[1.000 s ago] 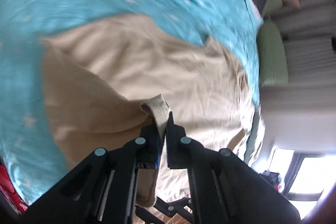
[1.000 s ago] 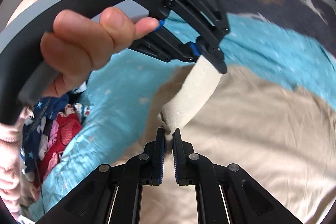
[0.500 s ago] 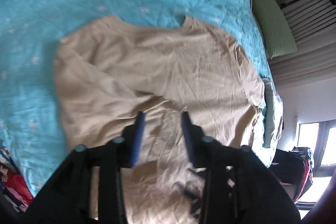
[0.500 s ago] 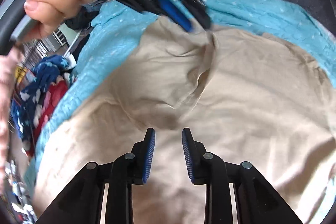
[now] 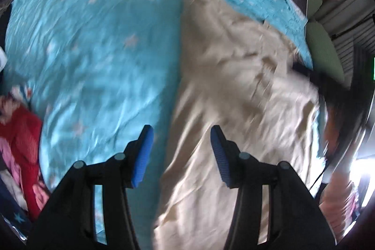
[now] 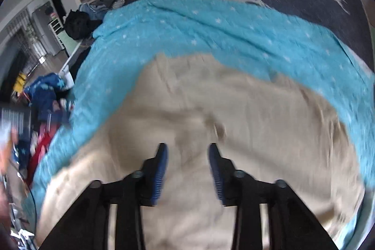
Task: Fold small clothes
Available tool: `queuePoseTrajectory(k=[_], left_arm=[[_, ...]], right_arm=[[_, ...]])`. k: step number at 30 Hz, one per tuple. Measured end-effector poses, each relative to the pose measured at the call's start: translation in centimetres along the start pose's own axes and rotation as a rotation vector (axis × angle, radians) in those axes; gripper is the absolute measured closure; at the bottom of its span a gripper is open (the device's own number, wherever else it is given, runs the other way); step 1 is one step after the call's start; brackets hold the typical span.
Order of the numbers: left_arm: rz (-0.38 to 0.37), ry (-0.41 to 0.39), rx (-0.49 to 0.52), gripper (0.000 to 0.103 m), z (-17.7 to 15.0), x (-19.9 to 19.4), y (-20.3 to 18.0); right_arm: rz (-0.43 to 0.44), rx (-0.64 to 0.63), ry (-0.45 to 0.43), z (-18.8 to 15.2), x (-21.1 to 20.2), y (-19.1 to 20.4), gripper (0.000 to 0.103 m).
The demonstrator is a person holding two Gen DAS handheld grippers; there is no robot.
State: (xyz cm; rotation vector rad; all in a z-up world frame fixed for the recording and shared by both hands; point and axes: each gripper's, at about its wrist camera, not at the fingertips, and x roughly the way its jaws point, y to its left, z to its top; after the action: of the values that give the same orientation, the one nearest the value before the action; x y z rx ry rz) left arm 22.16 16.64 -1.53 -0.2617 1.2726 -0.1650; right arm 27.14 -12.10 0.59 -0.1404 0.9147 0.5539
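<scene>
Shirt [image 6: 211,109] lies partly folded on the quilt [image 5: 93,50], we judge. Our left gripper [image 5: 180,151] and right gripper [image 6: 188,168] are opening, empty; more folds remain.

Motion smear softens the beige garment [image 5: 234,90], and its near end runs off the bottom of the left wrist view. Beside the bed, a heap of red and pink clothes [image 5: 18,144] is cut by the frame's edge. At far right something dark [image 5: 328,83] is too blurred to identify.
</scene>
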Motion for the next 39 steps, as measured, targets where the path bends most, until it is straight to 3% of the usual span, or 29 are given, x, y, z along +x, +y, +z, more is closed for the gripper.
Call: queuePoseTrajectory(k=[1,3,8,11,17,19,21,22,23,26,31,34,36,39], left_arm=[[0.020,-0.004,0.008,0.051,-0.7,0.3,0.1],[0.047,-0.016,0.040,0.051,-2.0,1.1,-0.5],[0.024,-0.053,0.172,0.051,-2.7,1.9,-3.7],[0.138,-0.085,0.276,0.051,-2.3,3.2,-5.5],[0.150,-0.074,0.267,0.051,-0.6,5.6,-4.4],[0.190,-0.093,0.275,0.051,-0.5,5.9,-4.3],[0.201,-0.108,0.251,0.056,-0.3,6.0,-3.6],[0.203,-0.119,0.232,0.065,-0.1,6.0,-3.2],[0.205,-0.133,0.208,0.072,0.1,5.8,-2.7],[0.265,-0.200,0.129,0.078,0.7,5.2,-0.8],[0.295,-0.226,0.082,0.071,-0.2,5.2,1.2],[0.320,-0.236,0.127,0.069,-0.7,4.9,0.6],[0.328,-0.231,0.145,0.069,-0.9,4.4,0.3],[0.312,-0.236,0.143,0.069,-1.3,3.1,0.3]], right_arm=[[0.012,-0.017,0.006,1.6,0.7,0.4,0.050],[0.032,-0.034,0.036,4.3,2.7,1.1,0.049],[0.052,0.006,0.174,10.0,8.6,2.5,0.049],[0.044,0.022,0.199,12.1,10.9,3.3,0.042],[0.021,0.034,0.238,14.4,15.1,4.4,0.041],[0.009,0.042,0.241,14.9,16.0,4.6,0.041],[-0.026,0.049,0.255,15.5,17.2,5.0,0.049],[-0.040,0.061,0.268,15.7,17.8,5.0,0.077],[-0.040,0.075,0.284,15.9,18.4,5.1,0.097],[-0.038,0.111,0.270,16.5,19.2,5.2,0.097],[-0.004,0.041,0.156,17.8,19.4,8.0,0.097],[-0.079,-0.030,0.180,17.4,21.9,9.8,0.096],[-0.108,-0.014,0.198,17.2,23.2,9.8,0.088],[-0.105,0.046,0.178,16.9,22.5,8.7,0.060]])
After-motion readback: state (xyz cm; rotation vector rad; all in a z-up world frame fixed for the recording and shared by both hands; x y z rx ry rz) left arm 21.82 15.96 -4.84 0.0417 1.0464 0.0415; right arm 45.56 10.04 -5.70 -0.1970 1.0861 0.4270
